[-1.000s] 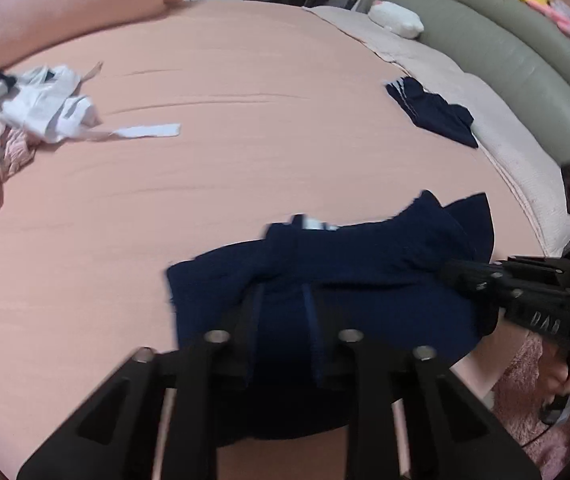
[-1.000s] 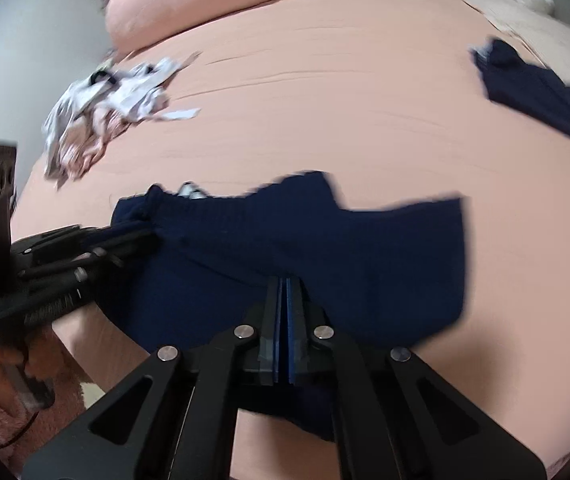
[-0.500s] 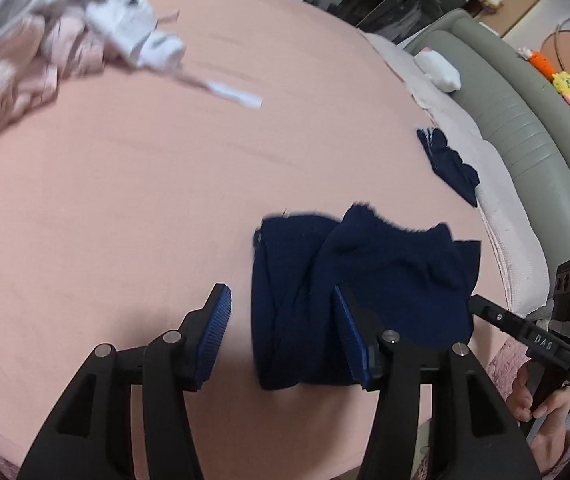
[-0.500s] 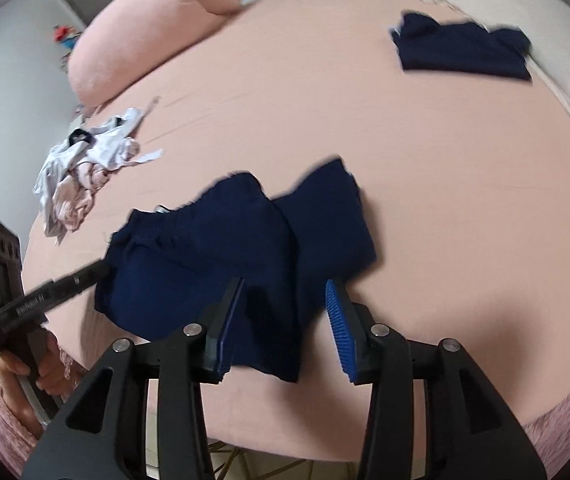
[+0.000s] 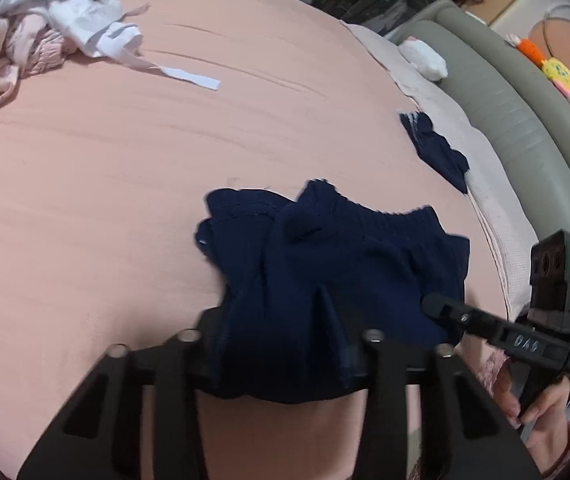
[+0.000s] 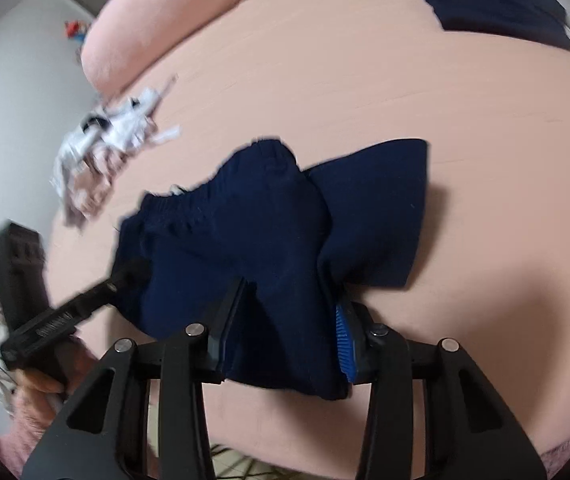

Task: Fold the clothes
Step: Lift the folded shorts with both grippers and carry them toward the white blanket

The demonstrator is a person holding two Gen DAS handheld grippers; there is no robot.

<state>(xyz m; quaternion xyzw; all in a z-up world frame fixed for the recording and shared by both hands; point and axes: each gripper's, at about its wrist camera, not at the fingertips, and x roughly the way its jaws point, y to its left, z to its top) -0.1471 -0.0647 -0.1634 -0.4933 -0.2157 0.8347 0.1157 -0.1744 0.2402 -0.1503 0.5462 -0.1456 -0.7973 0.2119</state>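
The left gripper (image 5: 281, 344) has its two fingers set wide, with the near edge of the navy shorts (image 5: 325, 280) bunched up between them. I cannot tell if the fingers are pinching the cloth or just sitting around it. The right gripper (image 6: 285, 320) looks much the same: fingers wide, a thick fold of the shorts lying between them, and one blue pad (image 6: 343, 336) peeking out beside the cloth.

I think both tools sit at the near edge so they can lift that edge together and fold it away from them.

The shorts lie doubled over, right in front of both tools, close to the near side of the pink bed (image 5: 125, 200). The stretchy waist is on the far side.

Past the shorts the bed is bare, so there is lots of room. Far to the left is a heap of white and pink clothes (image 5: 45, 40). Far to the right lies another navy garment (image 5: 433, 148).
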